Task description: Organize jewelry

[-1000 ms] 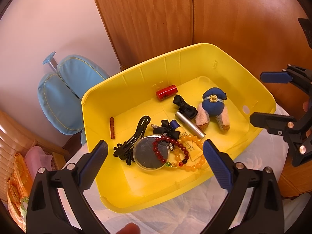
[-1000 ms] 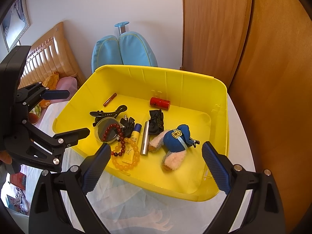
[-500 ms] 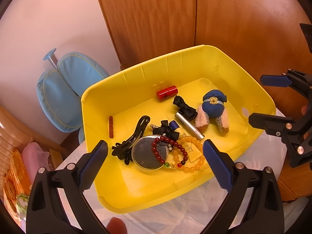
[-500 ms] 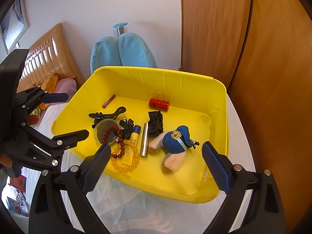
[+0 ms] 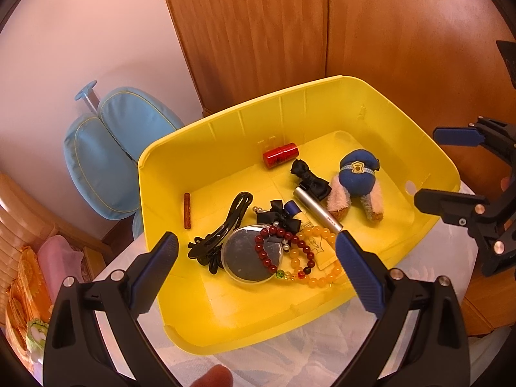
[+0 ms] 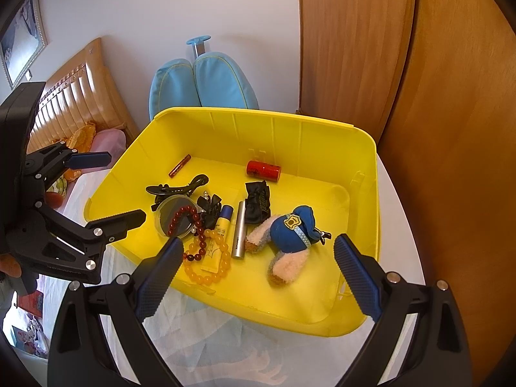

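A bright yellow plastic bin (image 5: 245, 332) is seen on a white cloth (image 6: 200, 338). Inside it, a dark red bead bracelet (image 5: 274, 245) and an amber-yellow bead bracelet (image 5: 317, 269) are found, with a glossy red cylinder (image 5: 280, 155), a silver metal tube (image 5: 317, 209), a black ribbon bow (image 5: 311, 179) and a navy blue plush toy (image 5: 356, 179) with pale pink fur. Blue ribbed pads (image 5: 353, 267) are carried on black gripper fingers.

A home bedroom. A padded tan headboard (image 6: 75, 96) with a pink pillow (image 6: 108, 140) sits at nine o'clock, a framed picture (image 6: 19, 45) hangs on the white wall above it, and tall wooden wardrobe doors (image 6: 351, 42) fill the view at two o'clock.
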Demonstrator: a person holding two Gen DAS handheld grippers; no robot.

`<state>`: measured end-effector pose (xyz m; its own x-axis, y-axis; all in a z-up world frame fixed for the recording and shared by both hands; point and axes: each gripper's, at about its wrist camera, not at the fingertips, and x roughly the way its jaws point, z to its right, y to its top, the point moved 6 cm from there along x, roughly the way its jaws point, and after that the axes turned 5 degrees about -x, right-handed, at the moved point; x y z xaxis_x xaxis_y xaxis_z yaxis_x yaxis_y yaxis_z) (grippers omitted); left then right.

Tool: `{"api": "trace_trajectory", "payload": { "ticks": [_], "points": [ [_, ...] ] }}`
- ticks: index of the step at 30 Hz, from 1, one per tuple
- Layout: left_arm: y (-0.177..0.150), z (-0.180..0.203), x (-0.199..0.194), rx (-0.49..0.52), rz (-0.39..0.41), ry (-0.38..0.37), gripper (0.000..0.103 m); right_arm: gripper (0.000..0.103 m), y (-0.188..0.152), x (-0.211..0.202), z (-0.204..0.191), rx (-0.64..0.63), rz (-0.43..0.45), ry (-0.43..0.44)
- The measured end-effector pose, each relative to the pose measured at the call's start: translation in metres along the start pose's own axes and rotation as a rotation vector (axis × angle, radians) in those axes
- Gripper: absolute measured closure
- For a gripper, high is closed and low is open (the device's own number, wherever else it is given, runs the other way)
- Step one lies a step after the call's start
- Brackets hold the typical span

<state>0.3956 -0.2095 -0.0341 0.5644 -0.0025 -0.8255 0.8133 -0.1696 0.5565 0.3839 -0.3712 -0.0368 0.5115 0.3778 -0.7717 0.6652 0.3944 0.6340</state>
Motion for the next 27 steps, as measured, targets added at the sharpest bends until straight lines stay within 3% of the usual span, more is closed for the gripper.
{"api": "trace_trajectory", "payload": {
  "ticks": [27],
  "points": [
    [0.0012,-0.0027,-0.0026,-0.032,0.001,-0.015,0.008,0.008,-0.0052,-0.0017,-0.0029,-0.002,-0.004,-0.004]
  ]
}}
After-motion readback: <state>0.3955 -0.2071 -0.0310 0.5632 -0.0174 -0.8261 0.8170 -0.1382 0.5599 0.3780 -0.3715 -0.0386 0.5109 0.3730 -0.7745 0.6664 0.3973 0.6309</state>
